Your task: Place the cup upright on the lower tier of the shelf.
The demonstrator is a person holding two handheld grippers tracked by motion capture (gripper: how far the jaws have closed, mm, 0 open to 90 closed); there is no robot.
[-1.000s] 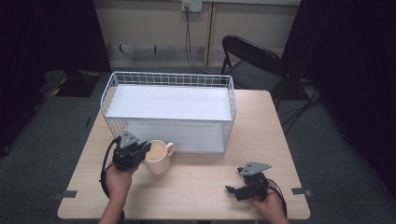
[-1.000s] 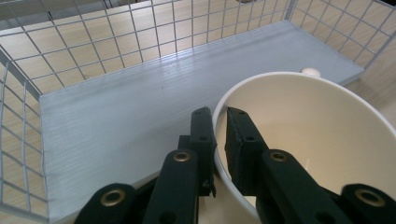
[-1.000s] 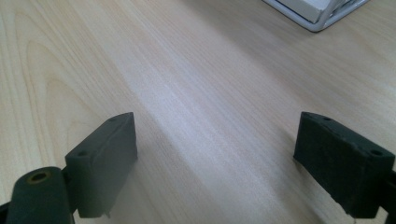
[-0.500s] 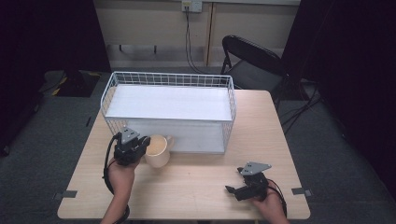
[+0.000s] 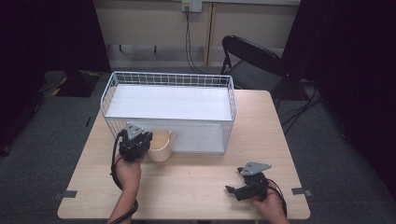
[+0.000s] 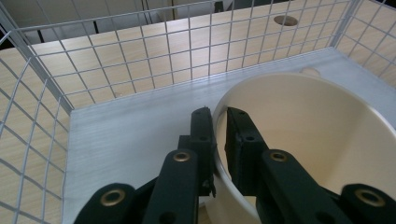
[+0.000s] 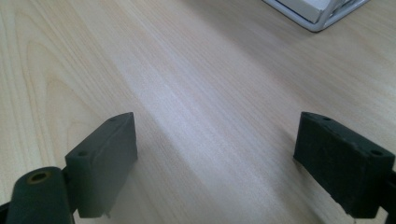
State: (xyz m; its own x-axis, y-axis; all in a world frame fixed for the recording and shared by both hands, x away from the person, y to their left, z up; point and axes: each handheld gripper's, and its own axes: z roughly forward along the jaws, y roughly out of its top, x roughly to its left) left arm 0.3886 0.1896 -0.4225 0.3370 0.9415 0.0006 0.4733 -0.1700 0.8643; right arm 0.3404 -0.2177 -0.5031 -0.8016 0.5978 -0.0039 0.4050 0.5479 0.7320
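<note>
Dark curtains and grey carpet surround a wooden table (image 5: 187, 186) in the high view, with a folding chair (image 5: 252, 60) behind it. A wire basket (image 5: 168, 79) with a white floor stands at the table's far half. The left gripper (image 5: 140, 144) holds a cream mug (image 5: 161, 145) against the basket's near wall; a second ago the mug sat lower on the table, so it has been carried up toward the rim. The right gripper (image 5: 236, 186) rests near the table's front right corner, unmoved. From the left gripper view, the jaws are clamped on the mug's (image 6: 303, 140) rim wall, one inside, one outside, with the basket's (image 6: 116, 60) floor directly beyond. Judgement: placement in the basket is under way, release not yet done. From the right gripper view, the jaws stand wide apart over bare table (image 7: 201, 102), holding nothing.
</note>
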